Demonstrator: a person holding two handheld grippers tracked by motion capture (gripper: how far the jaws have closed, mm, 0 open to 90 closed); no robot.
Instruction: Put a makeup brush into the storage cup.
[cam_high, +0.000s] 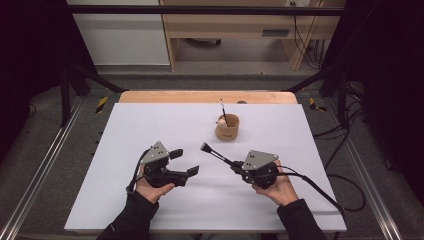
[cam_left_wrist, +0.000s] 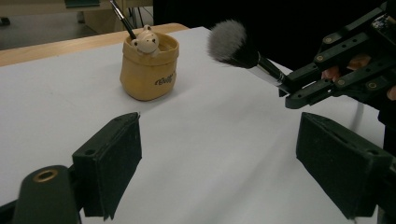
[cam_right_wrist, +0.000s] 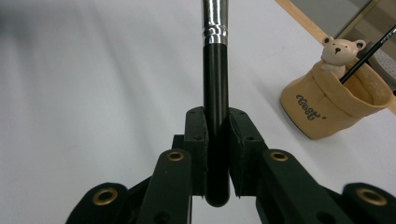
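Note:
A tan pouch-shaped holder (cam_high: 227, 127) with a small bear figure on its rim stands on the white mat (cam_high: 150, 125), a thin brush (cam_high: 223, 111) sticking up out of it. My right gripper (cam_high: 234, 165) is shut on the black handle of a makeup brush (cam_high: 214, 153), whose grey bristles point up and left, clear of the mat. In the right gripper view the handle (cam_right_wrist: 215, 116) is clamped between the two pads, with the holder (cam_right_wrist: 334, 105) off to the right. My left gripper (cam_high: 185, 162) stands open, jaws wide, nothing between them; its view shows the holder (cam_left_wrist: 148, 70) and the brush head (cam_left_wrist: 227, 41) ahead.
The white mat covers a wooden table (cam_high: 207, 97), whose edge shows at the back. Metal rails run along both sides. Cables (cam_high: 345, 145) lie on the floor at the right. A cable trails from my right gripper across the mat's right part.

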